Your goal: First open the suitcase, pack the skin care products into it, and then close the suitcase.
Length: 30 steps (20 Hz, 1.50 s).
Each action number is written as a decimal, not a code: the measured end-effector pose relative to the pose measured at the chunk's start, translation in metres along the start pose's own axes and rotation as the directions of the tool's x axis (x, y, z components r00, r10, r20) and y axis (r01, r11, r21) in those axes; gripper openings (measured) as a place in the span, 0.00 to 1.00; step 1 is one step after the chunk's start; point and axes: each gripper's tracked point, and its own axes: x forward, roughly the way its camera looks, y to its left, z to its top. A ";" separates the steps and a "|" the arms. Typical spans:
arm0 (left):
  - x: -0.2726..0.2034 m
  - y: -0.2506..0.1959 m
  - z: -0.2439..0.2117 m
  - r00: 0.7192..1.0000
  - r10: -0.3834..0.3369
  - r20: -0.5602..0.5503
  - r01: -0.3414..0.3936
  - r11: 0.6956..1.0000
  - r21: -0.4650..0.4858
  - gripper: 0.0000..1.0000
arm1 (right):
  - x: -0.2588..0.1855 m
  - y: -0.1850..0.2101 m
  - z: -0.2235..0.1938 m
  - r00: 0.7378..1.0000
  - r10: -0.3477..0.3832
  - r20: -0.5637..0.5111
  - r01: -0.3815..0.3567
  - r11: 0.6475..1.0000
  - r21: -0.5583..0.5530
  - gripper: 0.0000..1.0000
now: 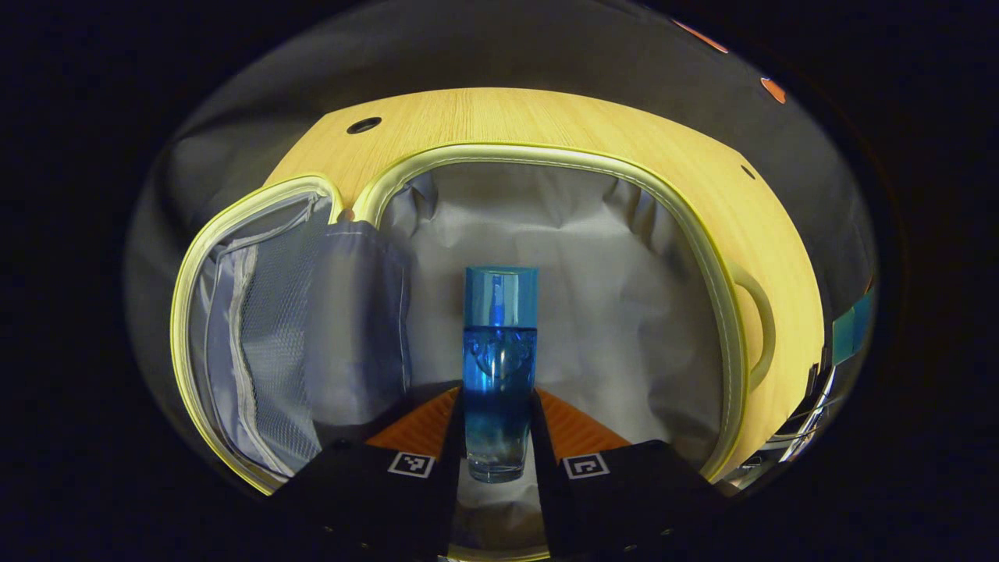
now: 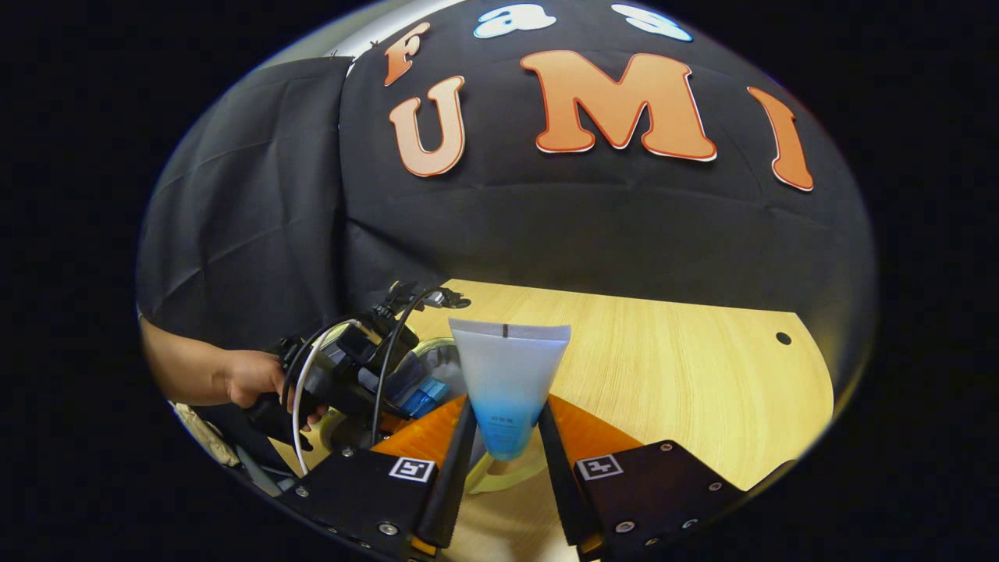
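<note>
Fingers of the left gripper (image 1: 497, 437) are clenched on a blue bottle (image 1: 499, 367), gripping its lower body on both sides, with the cap pointing away from the camera. It hangs over the open suitcase (image 1: 726, 328), above the grey lining of the main compartment; to the left the lid with its mesh pocket (image 1: 265, 343) lies folded out on the wooden bench (image 1: 499, 117).

To place it well, I would lower the bottle until it lies on the lining, well inside the pale rim, and only then loosen the grip, so it neither drops nor rolls toward the hinge side.

In the right gripper view, a hand (image 2: 254, 378) carries the left gripper (image 2: 351, 375) over the case. The right gripper (image 2: 506, 445) holds a white-to-blue tube (image 2: 507, 382), its narrow blue end squeezed between the fingers and its flat crimped end up. This tube hangs above the bench, just right of the suitcase. Judging by that, it should wait until the left gripper clears the opening, then go in beside the bottle rather than on top of it.
</note>
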 end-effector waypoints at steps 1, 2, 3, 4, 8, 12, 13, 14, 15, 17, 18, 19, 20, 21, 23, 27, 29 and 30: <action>0.001 0.000 0.000 1.000 0.004 0.004 -0.004 1.000 0.000 0.47 | 0.003 0.003 -0.001 1.000 0.011 -0.005 -0.011 1.000 0.001 0.52; -0.001 0.001 0.000 1.000 0.012 0.011 -0.012 1.000 0.000 0.47 | 0.006 0.004 -0.003 1.000 0.017 -0.013 -0.017 1.000 0.001 0.52; -0.003 0.001 0.003 1.000 0.014 0.027 -0.014 1.000 -0.002 0.48 | 0.007 0.008 -0.005 0.999 0.029 -0.023 -0.029 1.000 0.001 0.52; -0.007 -0.001 0.007 0.999 0.005 0.047 -0.005 1.000 -0.001 0.50 | 0.010 0.009 -0.007 0.999 0.035 -0.029 -0.035 0.999 -0.001 0.52; -0.034 0.003 0.017 0.988 0.031 0.154 -0.033 0.999 0.011 0.62 | 0.018 0.016 -0.017 0.995 0.067 -0.067 -0.067 0.998 -0.004 0.52; -0.076 0.014 0.027 0.947 0.081 0.310 -0.086 0.996 0.001 0.82 | 0.027 0.024 -0.023 0.990 0.105 -0.094 -0.104 0.995 0.013 0.52; -0.089 0.018 0.028 0.933 0.100 0.347 -0.104 0.995 -0.006 0.82 | 0.029 0.027 -0.025 0.988 0.115 -0.104 -0.114 0.993 0.015 0.52; -0.103 0.022 0.030 0.914 0.118 0.387 -0.120 0.993 -0.019 0.83 | 0.033 0.030 -0.028 0.985 0.127 -0.118 -0.126 0.992 0.019 0.52; -0.115 0.028 0.031 0.894 0.138 0.426 -0.136 0.990 -0.035 0.84 | 0.037 0.033 -0.032 0.981 0.140 -0.134 -0.138 0.990 0.024 0.52; -0.136 0.041 0.029 0.856 0.185 0.482 -0.169 0.983 -0.077 0.84 | 0.039 0.041 -0.042 0.970 0.170 -0.176 -0.164 0.985 0.049 0.52; -0.145 0.047 0.025 0.843 0.212 0.495 -0.187 0.977 -0.099 0.84 | 0.044 0.046 -0.047 0.964 0.183 -0.193 -0.176 0.983 0.054 0.52; -0.156 0.054 0.020 0.828 0.238 0.507 -0.205 0.971 -0.122 0.84 | 0.050 0.050 -0.054 0.957 0.196 -0.212 -0.188 0.981 0.056 0.52; -0.164 0.059 0.015 0.817 0.261 0.514 -0.219 0.965 -0.142 0.84 | 0.054 0.055 -0.058 0.951 0.209 -0.227 -0.201 0.978 0.058 0.52; -0.174 0.067 0.008 0.805 0.286 0.520 -0.235 0.958 -0.163 0.84 | 0.056 0.058 -0.064 0.945 0.219 -0.244 -0.210 0.976 0.063 0.52; -0.185 0.075 -0.002 0.786 0.325 0.526 -0.256 0.946 -0.201 0.84 | 0.062 0.064 -0.072 0.932 0.237 -0.273 -0.221 0.971 0.090 0.52; -0.209 0.096 -0.022 0.744 0.401 0.534 -0.283 0.914 -0.291 0.84 | 0.070 0.066 -0.083 0.916 0.243 -0.319 -0.218 0.969 0.112 0.52; -0.224 0.103 -0.028 0.718 0.432 0.546 -0.288 0.898 -0.332 0.84 | 0.076 0.069 -0.096 0.896 0.251 -0.366 -0.217 0.967 0.132 0.52; -0.230 0.107 -0.033 0.709 0.450 0.543 -0.299 0.889 -0.347 0.84 | 0.078 0.072 -0.102 0.887 0.258 -0.383 -0.218 0.965 0.147 0.52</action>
